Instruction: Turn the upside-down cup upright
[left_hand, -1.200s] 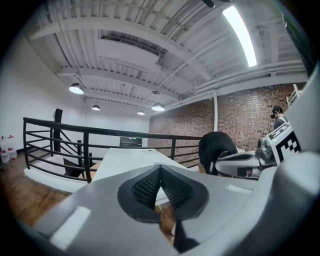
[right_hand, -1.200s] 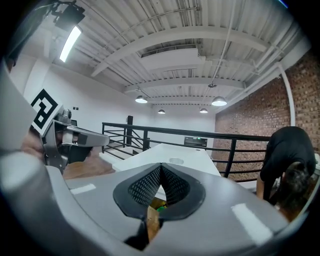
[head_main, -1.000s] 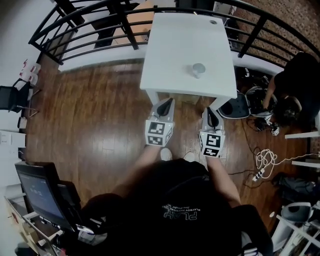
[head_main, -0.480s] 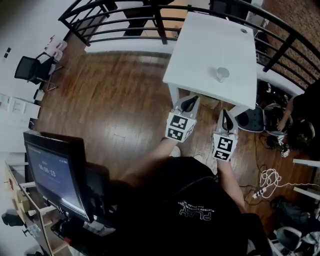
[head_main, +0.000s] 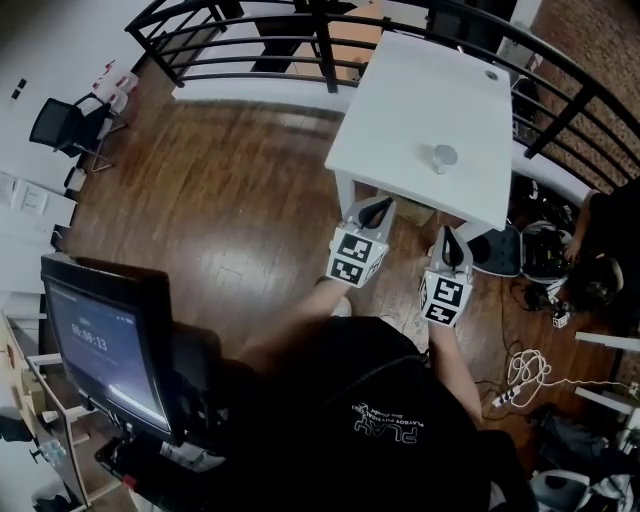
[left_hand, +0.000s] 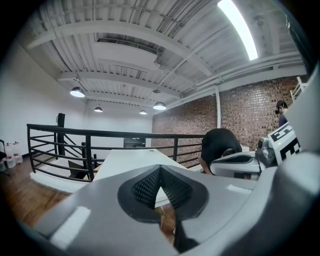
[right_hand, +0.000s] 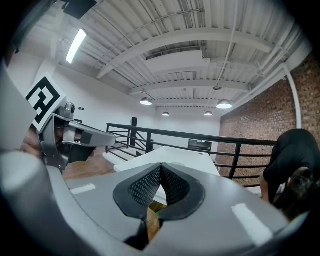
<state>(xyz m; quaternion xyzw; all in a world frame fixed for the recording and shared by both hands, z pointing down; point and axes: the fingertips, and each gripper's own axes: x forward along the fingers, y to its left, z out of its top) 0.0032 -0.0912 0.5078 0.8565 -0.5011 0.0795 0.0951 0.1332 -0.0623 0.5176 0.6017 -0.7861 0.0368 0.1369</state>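
Your left gripper (head_main: 379, 204) and right gripper (head_main: 450, 236) both pinched together, empty, just short of the table (head_main: 410, 95); cup (head_main: 444, 157) ahead of them.

Your head camera is looking steeply down from above, taking in the white table (head_main: 420, 110) and the black railing (head_main: 250, 40) behind it. The cameras on your left gripper (head_main: 383, 206) and right gripper (head_main: 448, 236) are sitting low, just short of the table, facing nearly level along their jaws; both are apparently sharing that tabletop and railing.
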